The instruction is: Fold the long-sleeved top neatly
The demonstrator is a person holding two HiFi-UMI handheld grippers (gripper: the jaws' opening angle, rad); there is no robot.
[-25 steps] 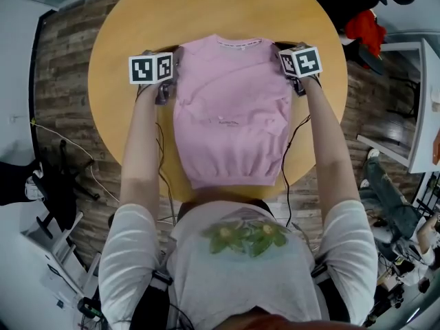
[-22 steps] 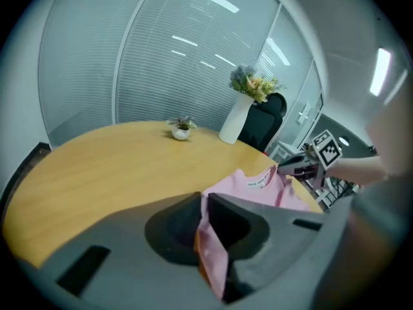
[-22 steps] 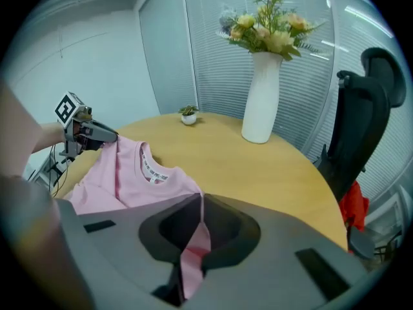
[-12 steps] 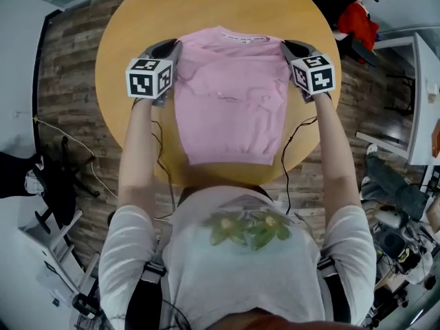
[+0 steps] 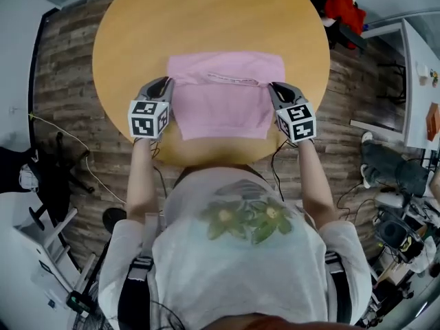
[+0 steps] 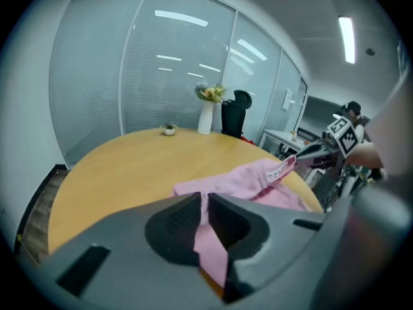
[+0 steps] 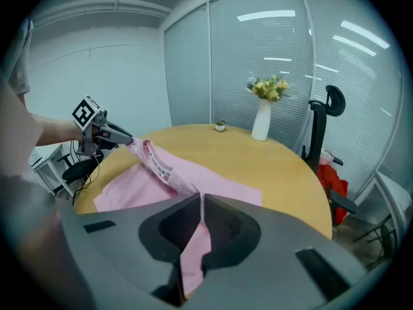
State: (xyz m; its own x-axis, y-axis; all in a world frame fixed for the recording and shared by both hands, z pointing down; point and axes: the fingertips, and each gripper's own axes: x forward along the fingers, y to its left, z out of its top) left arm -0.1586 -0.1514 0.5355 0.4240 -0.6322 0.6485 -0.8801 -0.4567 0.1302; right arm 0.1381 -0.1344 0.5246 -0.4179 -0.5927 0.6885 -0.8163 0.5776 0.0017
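Observation:
The pink long-sleeved top lies on the round wooden table, its collar edge doubled over towards the near hem. My left gripper is shut on the top's left shoulder corner, and the pink cloth runs from between the jaws. My right gripper is shut on the right shoulder corner, with cloth pinched in the jaws. Both corners are lifted slightly above the table. Each gripper view shows the other gripper: the right gripper and the left gripper.
A white vase of flowers and a small pot stand at the table's far edge. A black chair with a red garment stands beyond it. Cables hang from both grippers over the near edge.
Both grippers have come towards the person with the shoulder corners, rising a little. The top's upper half has folded over its lower half.

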